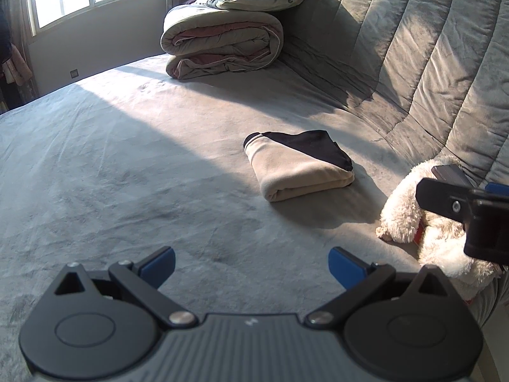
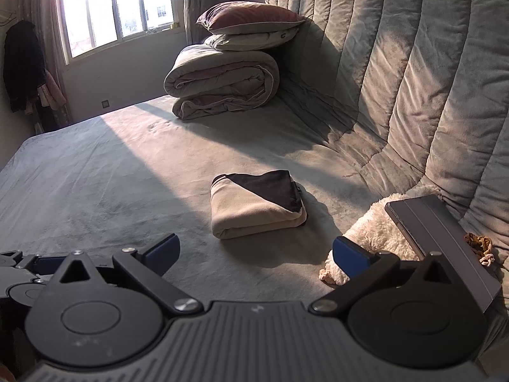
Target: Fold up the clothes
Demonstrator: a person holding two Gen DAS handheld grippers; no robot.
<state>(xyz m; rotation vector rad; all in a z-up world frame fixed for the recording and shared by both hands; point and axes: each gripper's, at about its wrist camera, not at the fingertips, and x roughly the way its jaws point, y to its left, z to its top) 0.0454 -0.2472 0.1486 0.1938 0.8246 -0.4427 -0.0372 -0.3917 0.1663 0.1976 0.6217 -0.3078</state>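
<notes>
Two hand-held grippers spread, left (image 1: 251,267), right (image 2: 256,256), folded garment (image 2: 256,211) apart

Location: a home bedroom. Evidence: a wide bed (image 2: 111,172) under a grey plush cover fills the frame; a padded headboard (image 2: 413,63) rises at right. At upper centre, two pillows (image 2: 251,27) sit on a rolled duvet (image 2: 222,82). A curtained window (image 2: 117,9) is upper left, with clothing on hooks (image 2: 22,63) beside it.
</notes>
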